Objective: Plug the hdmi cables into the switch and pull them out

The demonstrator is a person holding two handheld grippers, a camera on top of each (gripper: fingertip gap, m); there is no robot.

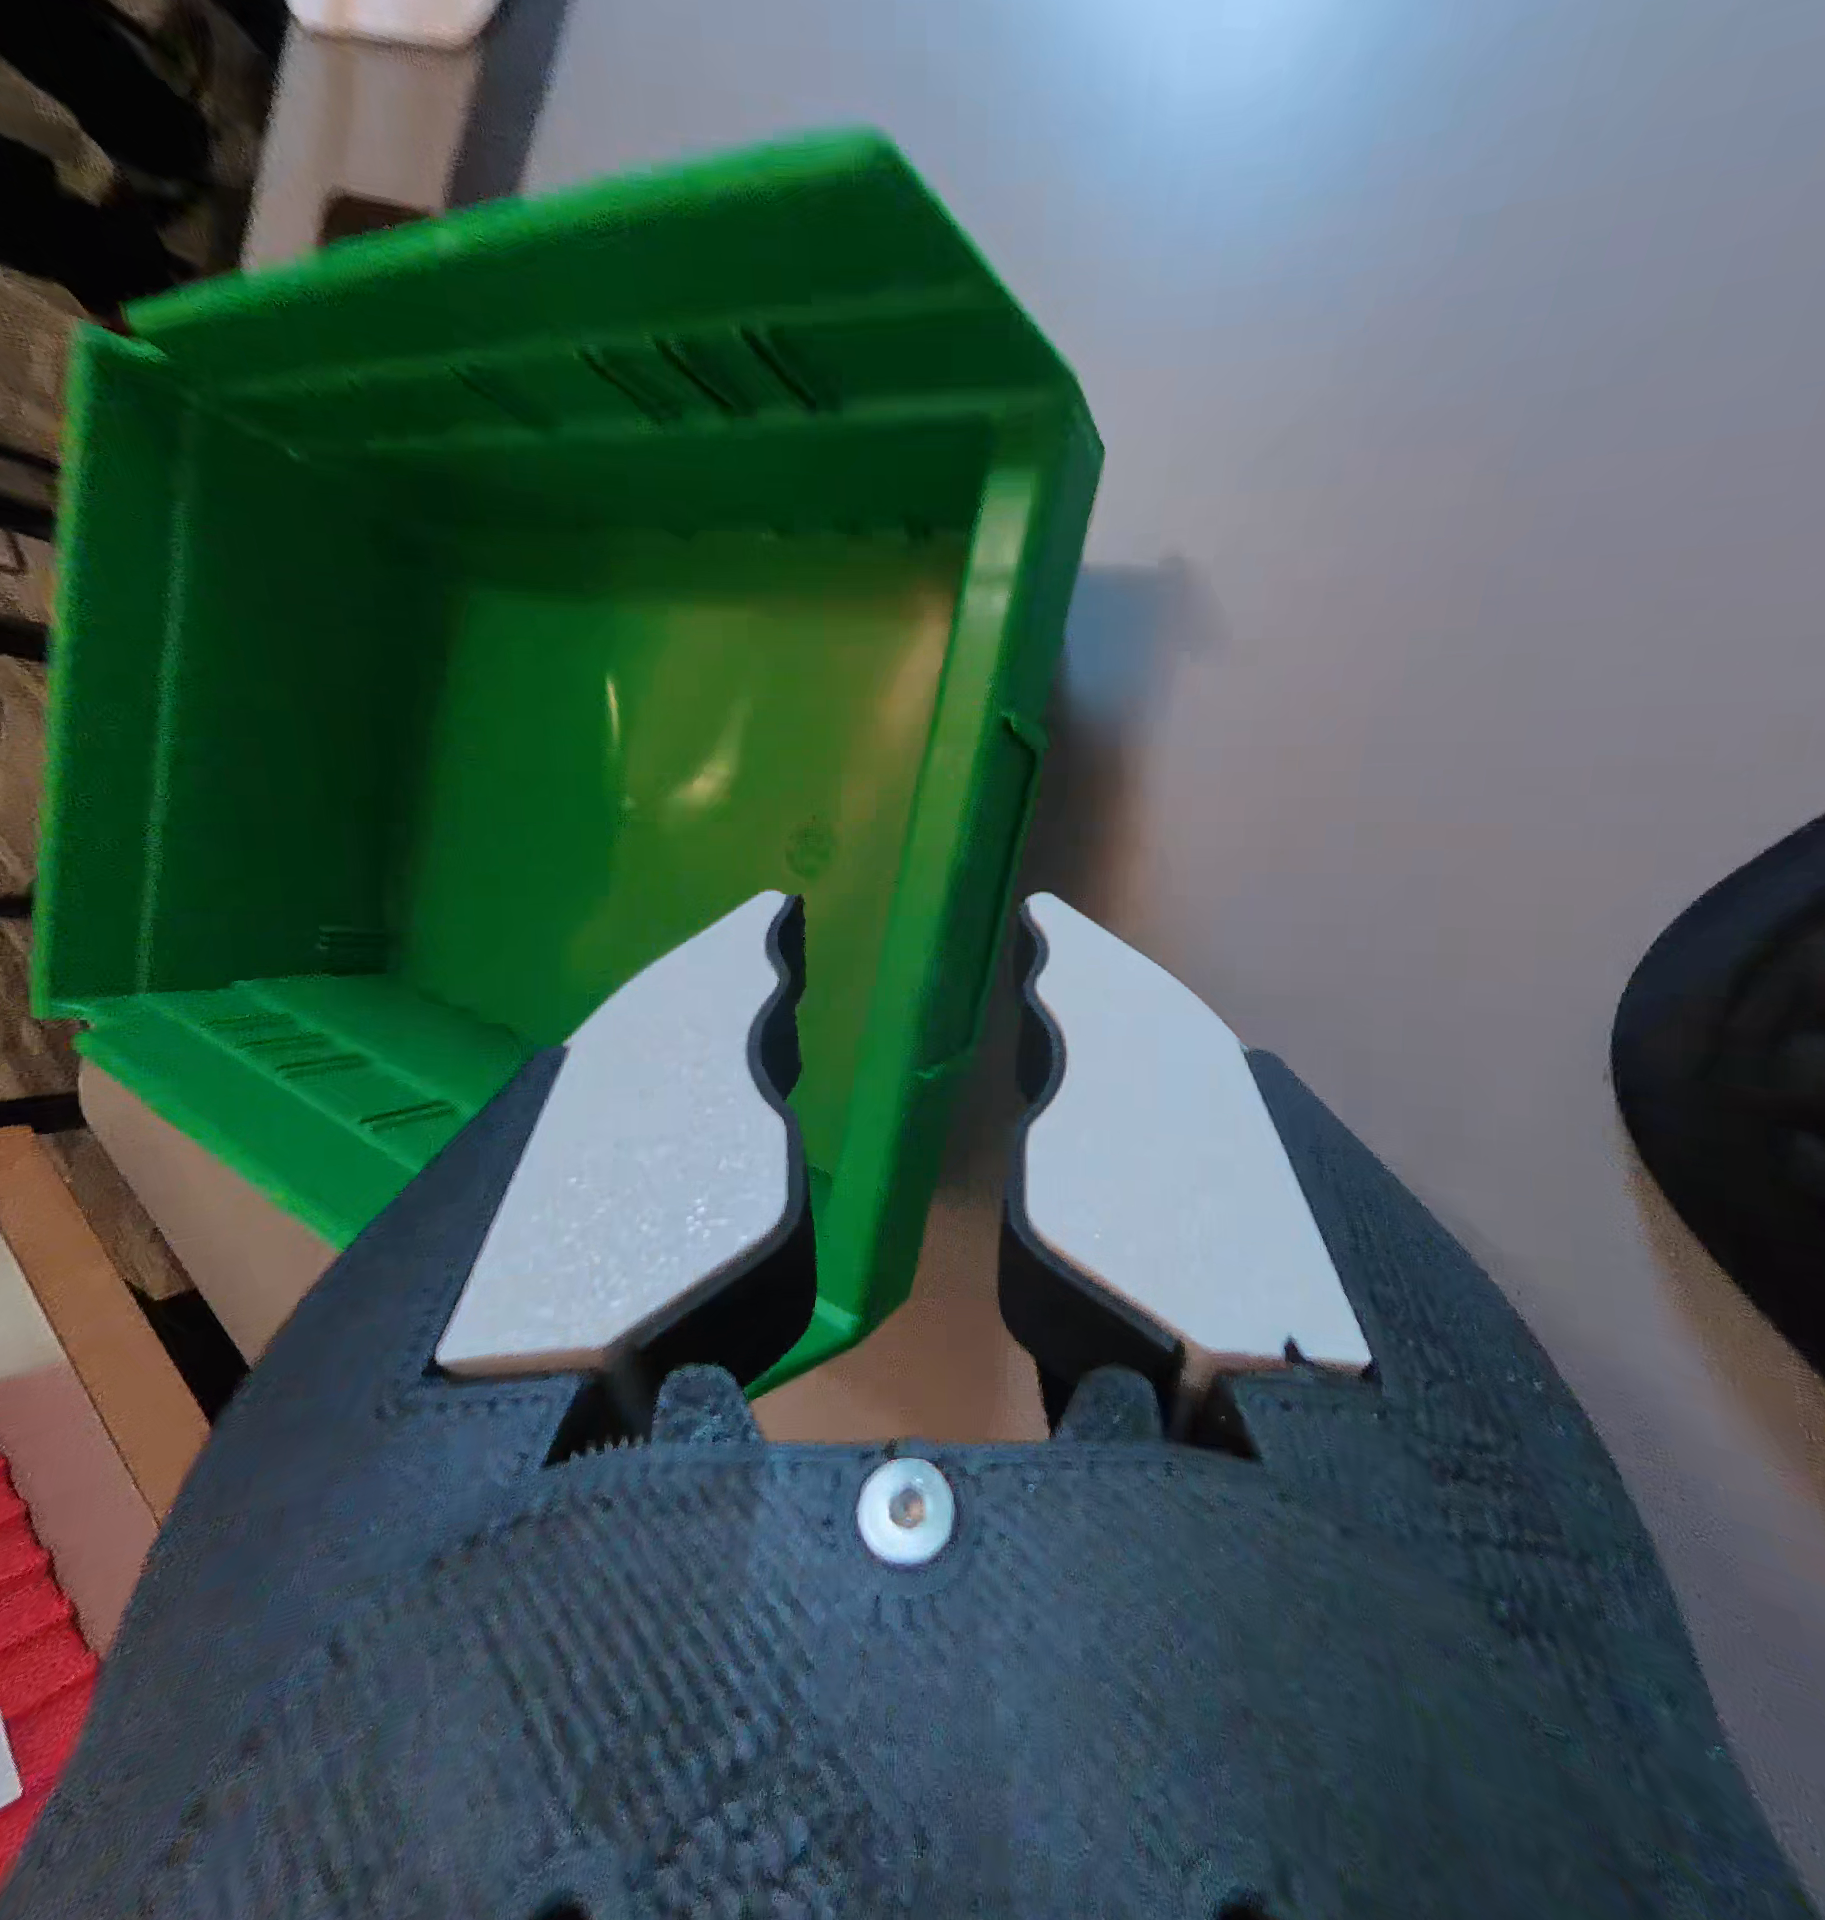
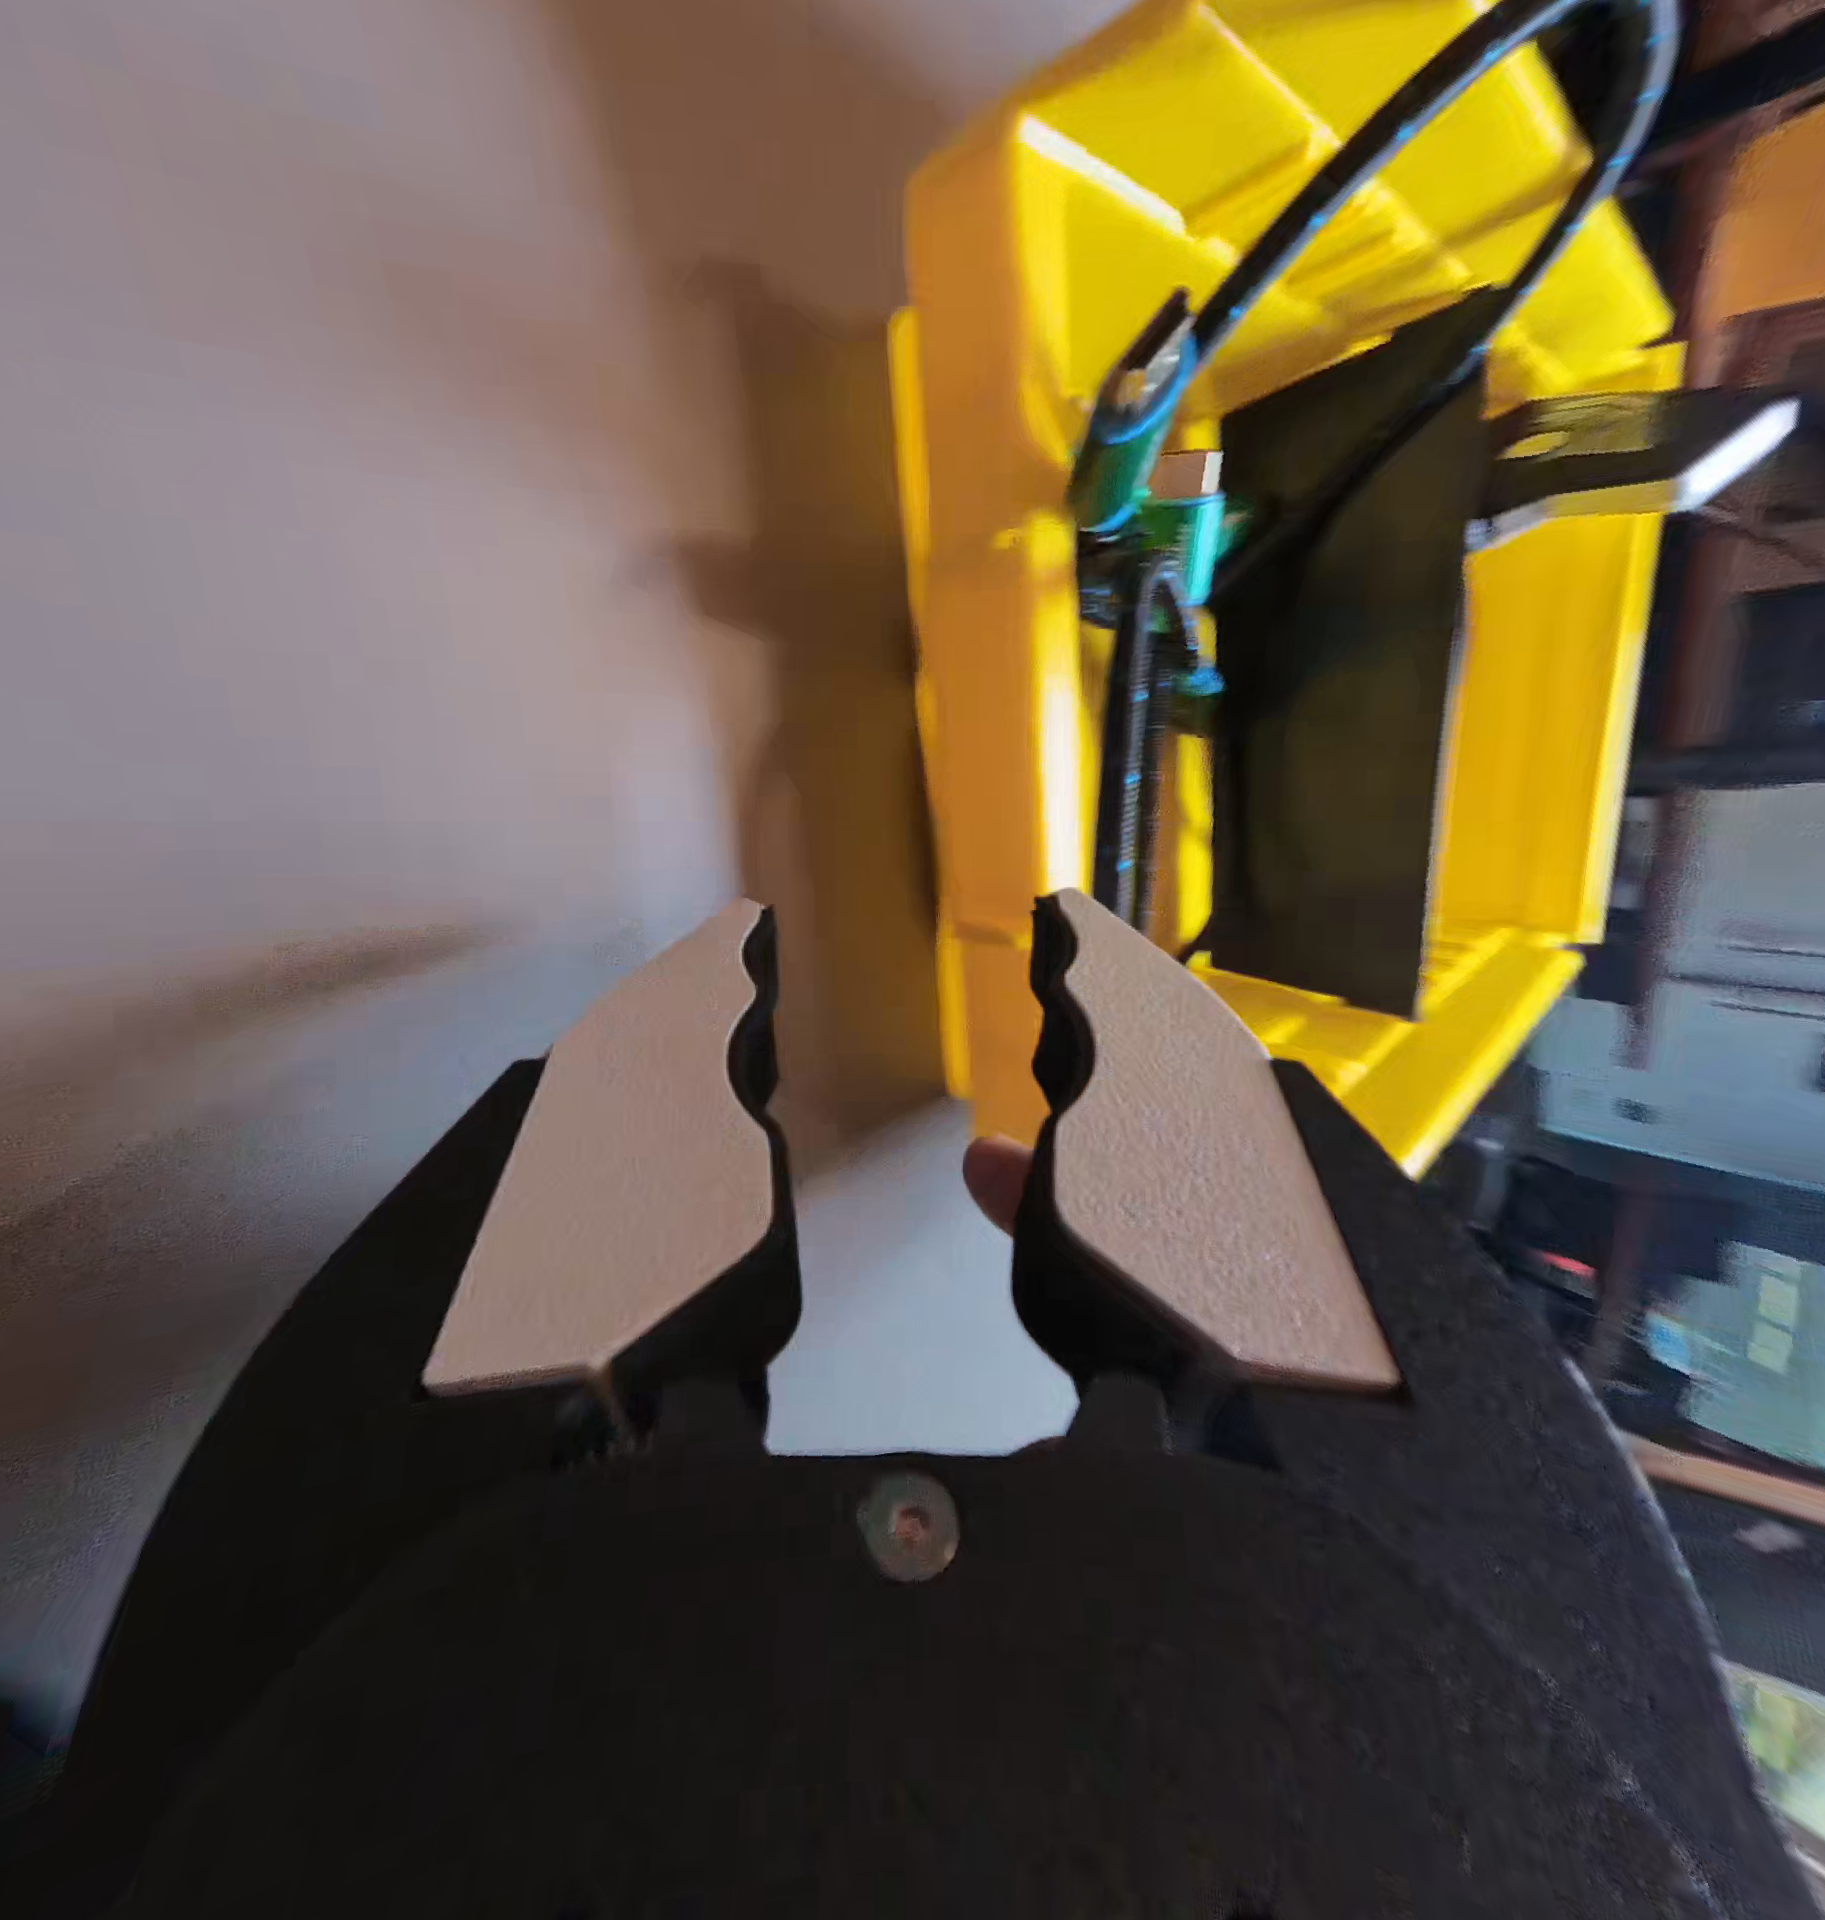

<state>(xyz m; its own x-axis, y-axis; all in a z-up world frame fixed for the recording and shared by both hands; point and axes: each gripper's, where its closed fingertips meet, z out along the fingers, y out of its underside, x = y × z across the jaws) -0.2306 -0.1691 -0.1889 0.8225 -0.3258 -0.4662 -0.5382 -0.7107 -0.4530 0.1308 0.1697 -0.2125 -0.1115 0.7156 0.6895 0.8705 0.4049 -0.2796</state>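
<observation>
black switch (image 2: 1334,675) and braided cables (image 2: 1303,223) sit in yellow bin (image 2: 1001,623).

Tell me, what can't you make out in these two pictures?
- Right wrist view: motion blur smears the yellow bin, the black switch and cables; whether any plug is seated is unclear.
- Right wrist view: shelves blurred.
- Left wrist view: the left gripper hides the green bin near corner; dark object cut off at right edge.

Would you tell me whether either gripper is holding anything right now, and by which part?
Nothing is held: the left gripper is open over the green bin, the right gripper open.
</observation>
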